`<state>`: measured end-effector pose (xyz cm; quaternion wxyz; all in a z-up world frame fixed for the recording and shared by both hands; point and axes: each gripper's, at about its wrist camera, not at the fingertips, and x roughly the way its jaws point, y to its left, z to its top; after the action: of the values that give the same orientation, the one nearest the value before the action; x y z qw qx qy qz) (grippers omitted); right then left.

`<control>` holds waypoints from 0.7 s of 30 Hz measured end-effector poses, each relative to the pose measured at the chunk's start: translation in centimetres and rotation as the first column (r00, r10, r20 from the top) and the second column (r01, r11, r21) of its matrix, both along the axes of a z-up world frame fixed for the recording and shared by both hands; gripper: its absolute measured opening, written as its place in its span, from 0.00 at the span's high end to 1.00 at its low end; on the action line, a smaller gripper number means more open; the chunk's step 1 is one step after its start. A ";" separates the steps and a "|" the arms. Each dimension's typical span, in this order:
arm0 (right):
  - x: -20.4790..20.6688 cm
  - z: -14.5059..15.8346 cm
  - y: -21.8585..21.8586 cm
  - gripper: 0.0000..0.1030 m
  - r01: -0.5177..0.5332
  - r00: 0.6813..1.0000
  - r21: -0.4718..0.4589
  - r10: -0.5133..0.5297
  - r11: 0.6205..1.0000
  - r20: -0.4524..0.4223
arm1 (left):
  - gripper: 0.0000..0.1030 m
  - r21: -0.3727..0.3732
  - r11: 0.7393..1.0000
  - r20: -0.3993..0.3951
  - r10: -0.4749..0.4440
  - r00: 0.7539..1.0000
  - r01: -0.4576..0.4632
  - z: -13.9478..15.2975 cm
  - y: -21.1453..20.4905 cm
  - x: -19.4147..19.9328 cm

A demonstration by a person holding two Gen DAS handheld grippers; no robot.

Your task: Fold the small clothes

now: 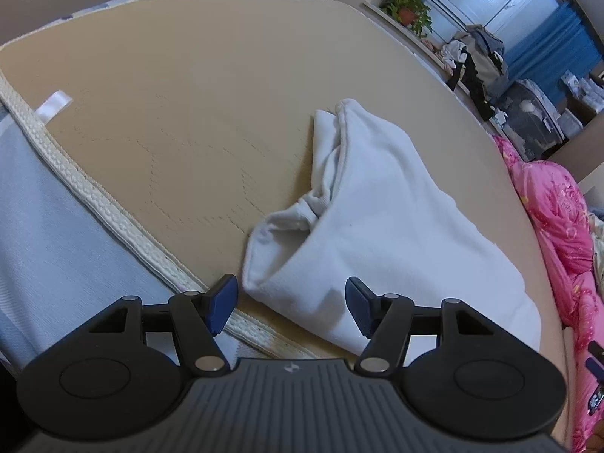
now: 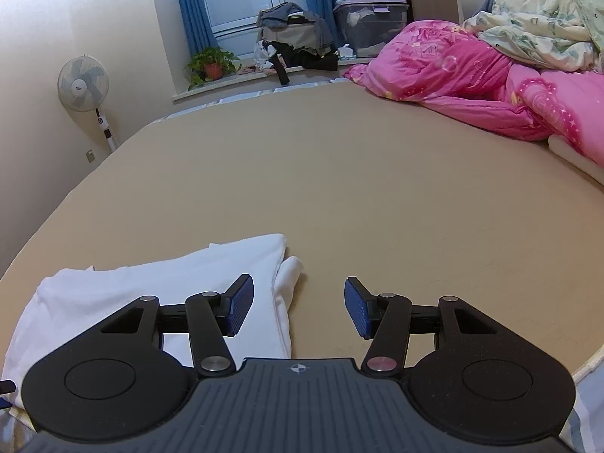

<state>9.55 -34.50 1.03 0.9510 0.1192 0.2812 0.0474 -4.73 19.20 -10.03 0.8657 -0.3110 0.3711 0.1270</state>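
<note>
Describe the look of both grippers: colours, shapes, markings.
The left gripper and right gripper look alike: matte black linkage arms with silver pivot pins, round black housings on each side, blue ribbed finger pads, and a grey ridged body bearing a small round crosshair mark. No cables or sleeves show.

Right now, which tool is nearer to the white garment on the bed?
Hard to call; both hover at its near edge. The left tool is open over the white garment's near left corner; the right tool is open over its right edge.

Bare tan mattress ahead; pink quilt blocks far right; white garment near edge.
</note>
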 end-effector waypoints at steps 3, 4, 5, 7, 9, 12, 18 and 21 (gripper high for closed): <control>0.0 -0.1 0.1 0.46 0.004 1.000 -0.004 -0.004 1.000 -0.004 | 0.35 -0.004 1.000 -0.008 -0.003 1.000 0.003 -0.1 -0.2 0.0; 0.0 -0.1 0.2 0.46 0.005 1.000 -0.005 -0.005 1.000 -0.004 | 0.35 0.001 1.000 -0.009 -0.006 1.000 0.006 -0.1 -0.3 0.0; 0.0 -0.1 0.2 0.46 0.005 1.000 -0.006 -0.005 1.000 -0.005 | 0.34 0.005 1.000 -0.011 -0.009 1.000 0.009 -0.1 -0.4 0.2; 0.1 0.0 0.4 0.46 0.007 1.000 -0.009 -0.007 1.000 -0.006 | 0.34 0.010 1.000 -0.011 -0.012 1.000 0.012 -0.1 -0.5 0.4; 0.1 0.0 0.6 0.46 0.009 1.000 -0.012 -0.009 1.000 -0.009 | 0.34 0.012 1.000 -0.005 -0.014 1.000 0.014 -0.2 -0.7 0.6; 0.1 0.0 0.6 0.46 0.009 1.000 -0.015 -0.009 1.000 -0.010 | 0.35 -0.013 1.000 0.021 -0.003 1.000 0.003 -0.2 -0.5 0.8; 0.0 -0.1 0.8 0.46 0.009 1.000 -0.021 -0.009 1.000 -0.013 | 0.48 -0.140 0.990 0.065 0.007 0.998 0.002 -1.2 0.0 1.3; 0.1 -0.2 0.7 0.46 0.013 1.000 -0.018 -0.013 1.000 -0.015 | 0.51 -0.154 0.988 0.074 0.039 0.997 -0.027 -1.3 0.1 1.3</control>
<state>9.61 -33.78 0.86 0.9503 0.1126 0.2879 0.0377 -3.40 19.30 -11.36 0.8507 -0.3872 0.3411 0.1004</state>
